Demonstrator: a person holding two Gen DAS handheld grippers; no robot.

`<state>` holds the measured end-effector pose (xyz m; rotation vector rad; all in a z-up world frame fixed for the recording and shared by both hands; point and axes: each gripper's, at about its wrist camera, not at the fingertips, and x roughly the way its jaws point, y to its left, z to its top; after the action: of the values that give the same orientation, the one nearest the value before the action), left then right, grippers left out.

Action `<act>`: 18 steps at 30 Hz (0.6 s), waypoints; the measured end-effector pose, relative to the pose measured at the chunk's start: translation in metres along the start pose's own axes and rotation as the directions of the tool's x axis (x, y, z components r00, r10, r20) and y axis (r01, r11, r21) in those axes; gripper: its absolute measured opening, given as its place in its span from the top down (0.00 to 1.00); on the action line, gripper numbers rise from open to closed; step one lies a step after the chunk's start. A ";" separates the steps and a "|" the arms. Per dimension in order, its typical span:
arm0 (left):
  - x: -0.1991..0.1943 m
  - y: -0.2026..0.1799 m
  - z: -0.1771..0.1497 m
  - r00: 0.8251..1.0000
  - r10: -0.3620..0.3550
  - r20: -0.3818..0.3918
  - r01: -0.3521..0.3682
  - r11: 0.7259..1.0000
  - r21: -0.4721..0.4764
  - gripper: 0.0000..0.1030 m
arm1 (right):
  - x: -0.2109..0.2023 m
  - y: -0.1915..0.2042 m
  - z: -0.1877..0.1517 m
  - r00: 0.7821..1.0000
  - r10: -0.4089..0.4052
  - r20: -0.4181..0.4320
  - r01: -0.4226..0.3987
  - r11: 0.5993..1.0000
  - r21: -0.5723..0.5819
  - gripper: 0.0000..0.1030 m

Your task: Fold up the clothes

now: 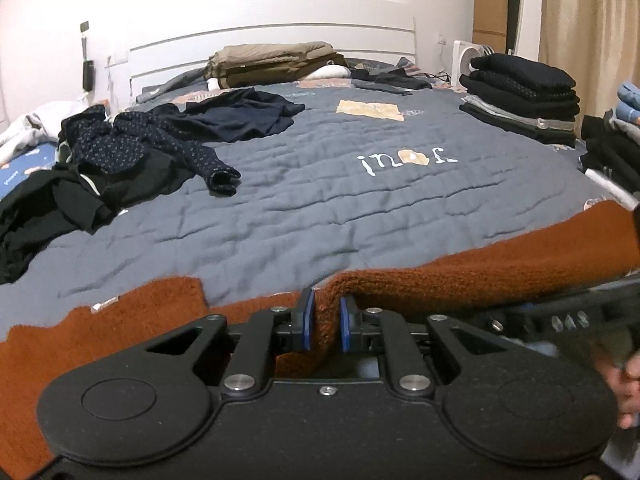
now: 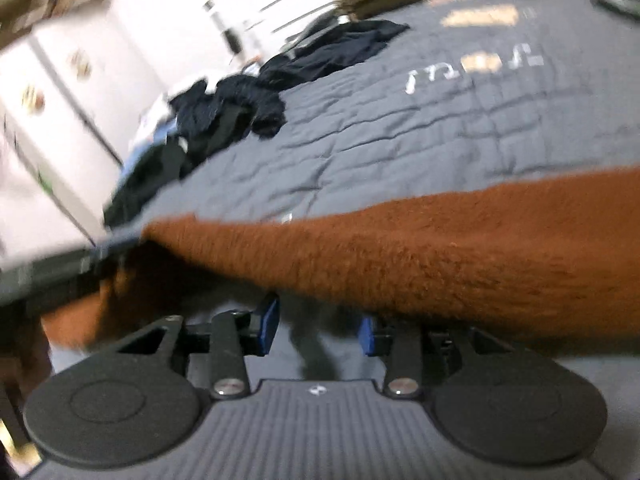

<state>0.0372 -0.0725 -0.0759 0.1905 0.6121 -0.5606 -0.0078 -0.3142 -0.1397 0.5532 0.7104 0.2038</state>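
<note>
Left wrist view: grey quilted bedspread (image 1: 320, 200), white headboard (image 1: 272, 40), loose dark clothes (image 1: 120, 152) at left, folded dark stack (image 1: 520, 96) at right. Rust sweater (image 1: 480, 272) lies along the near bed edge. Left gripper (image 1: 326, 322) pinches a sweater fold between blue pads. Right gripper (image 2: 318, 326): jaws apart, nothing clamped, sweater (image 2: 400, 248) just above; frame blurred.

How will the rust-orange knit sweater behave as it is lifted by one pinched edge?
Probably floppy: the sweater already sags and bunches where the left gripper pinches it. Its fuzzy knit looks grippy, so slipping seems unlikely. It appears thick, so likely fairly heavy and apt to stretch.
</note>
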 end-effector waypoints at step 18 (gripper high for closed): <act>-0.017 0.015 0.008 0.999 -0.004 0.045 0.008 0.997 -0.080 0.57 | -0.014 -0.005 0.028 0.949 0.192 0.250 -0.254 0.935 0.247 1.00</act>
<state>0.0373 -0.0553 -0.0596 0.1008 0.5909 -0.5439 0.0001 -0.3350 -0.1169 0.9125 0.4576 0.2532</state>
